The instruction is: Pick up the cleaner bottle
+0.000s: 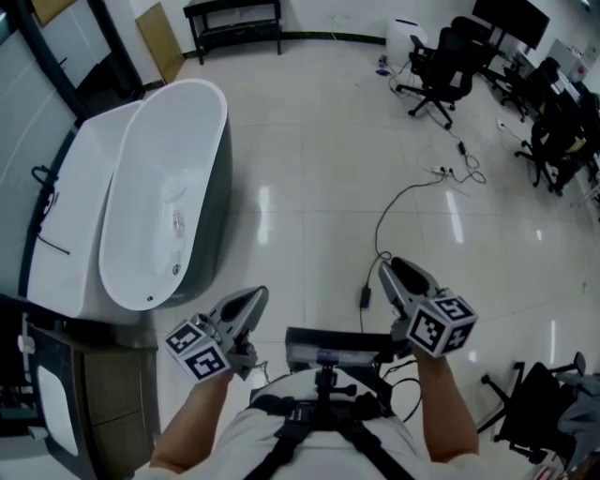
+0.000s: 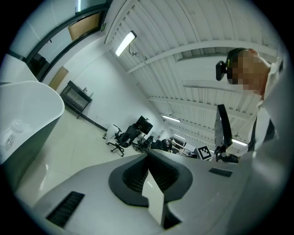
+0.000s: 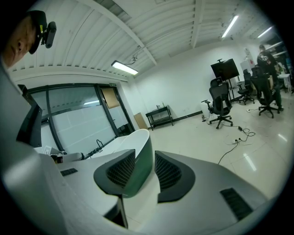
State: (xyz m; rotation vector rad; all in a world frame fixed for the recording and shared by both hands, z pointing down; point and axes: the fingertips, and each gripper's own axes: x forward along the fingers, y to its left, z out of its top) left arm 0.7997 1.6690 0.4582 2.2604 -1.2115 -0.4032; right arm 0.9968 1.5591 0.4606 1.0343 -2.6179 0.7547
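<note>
Bathtub (image 1: 164, 197) set on the floor (image 1: 309, 169) at the left, low table (image 1: 234, 23) placed behind it, office chairs (image 1: 441, 70) grouped far back at the right, cable (image 1: 382, 225) laid on the floor between them, another chair (image 1: 530, 417) placed near at the right

I stand on a pale, glossy tiled floor (image 1: 319, 159). Near me on the left sits a white bathtub (image 1: 159, 197) with a dark outer side, close to a glass partition (image 3: 78, 124). A black bench (image 1: 234, 23) and a brown board (image 1: 159, 42) line the far white wall. Black office chairs (image 1: 441, 70) crowd the far right, and a cable (image 1: 380, 230) lies nearer. A strip light (image 3: 125, 68) glows overhead.
</note>
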